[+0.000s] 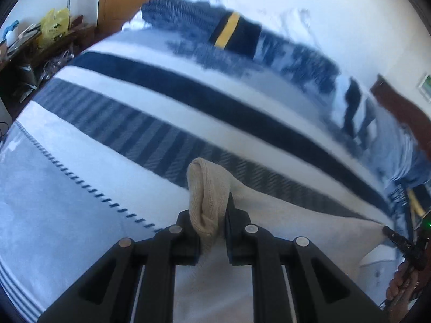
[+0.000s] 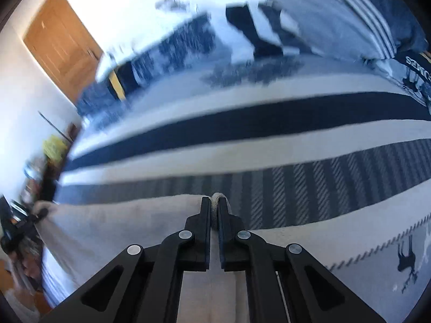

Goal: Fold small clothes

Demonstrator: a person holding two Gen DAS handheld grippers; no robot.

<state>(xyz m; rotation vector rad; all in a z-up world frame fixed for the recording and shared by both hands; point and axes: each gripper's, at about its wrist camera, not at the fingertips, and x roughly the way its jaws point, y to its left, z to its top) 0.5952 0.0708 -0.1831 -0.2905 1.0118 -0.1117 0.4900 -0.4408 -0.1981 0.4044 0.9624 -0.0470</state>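
Observation:
A cream knitted garment [image 1: 282, 215] hangs stretched between my two grippers above the striped blanket [image 1: 188, 94]. My left gripper [image 1: 208, 207] is shut on a bunched ribbed edge of the garment, which sticks up past the fingertips. In the right wrist view, my right gripper [image 2: 214, 202] is shut on another cream edge of the garment [image 2: 121, 223], with a thin roll of knit pinched between the pads. Each gripper also shows at the other view's edge: the right gripper [image 1: 390, 234] at a corner of the cloth, the left gripper [image 2: 40, 212] blurred at the far left.
A blue, white and navy blanket [image 2: 242, 123] covers the bed. Other clothes lie at its far side: a navy piece with a yellow band [image 1: 229, 29] and a grey-blue striped pile [image 2: 336, 27]. A wooden door [image 2: 62, 43] and a cluttered shelf [image 1: 40, 35] stand beyond.

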